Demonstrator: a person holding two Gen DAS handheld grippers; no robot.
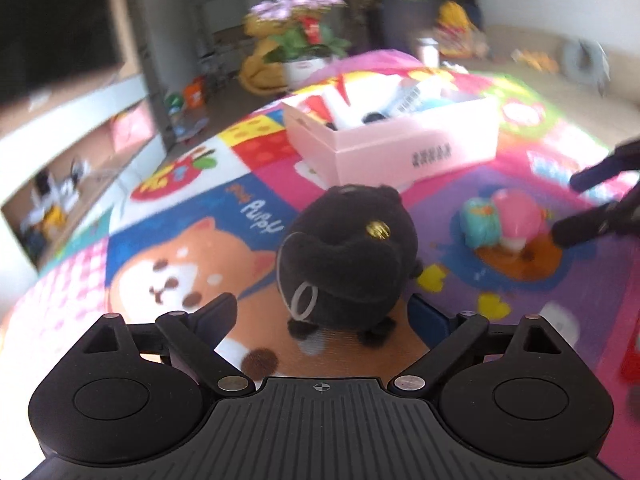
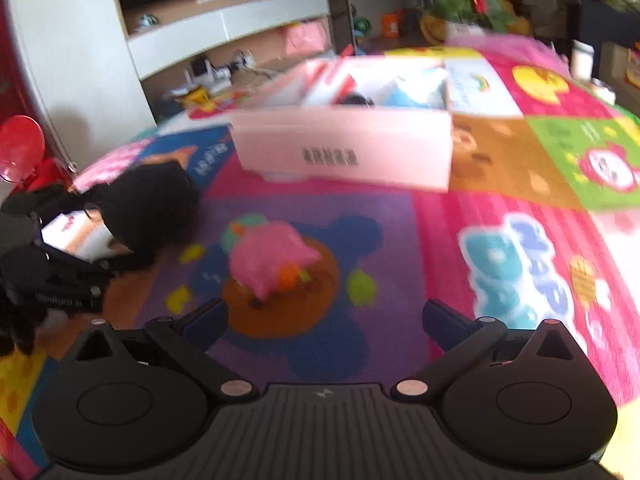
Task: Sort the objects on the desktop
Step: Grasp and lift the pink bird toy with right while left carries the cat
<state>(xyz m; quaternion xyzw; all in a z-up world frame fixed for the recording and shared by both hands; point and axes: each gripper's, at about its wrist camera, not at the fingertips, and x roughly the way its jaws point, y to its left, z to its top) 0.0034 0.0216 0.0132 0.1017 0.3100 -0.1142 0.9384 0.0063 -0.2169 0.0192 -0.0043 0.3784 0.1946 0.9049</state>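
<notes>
My left tongs [image 1: 322, 312] are spread wide and the black plush toy [image 1: 348, 256] stands between the two fingers, but I see a gap on each side, so I do not grip it yet. The toy sits on the colourful mat [image 1: 180, 216] that covers the worktop, toward the near edge, with the pink box [image 1: 400, 140] behind it, further toward the middle of the worktop. The box already holds several things; I cannot tell what they are because the view is blurred.

My right tongs [image 2: 324, 320] are also spread and hold nothing. In front of them, a little apart, lies the pink and teal soft toy [image 2: 272, 256], on a brown round patch of the mat, between my tongs and the box.

I judge that the step in hand is the approach for picking up: each hand aims at one toy. The next move, I think, calls for closing the left fingers on the plush body, which is soft and will squeeze, then lifting it over the box wall. The right hand must first go forward and lower.
</notes>
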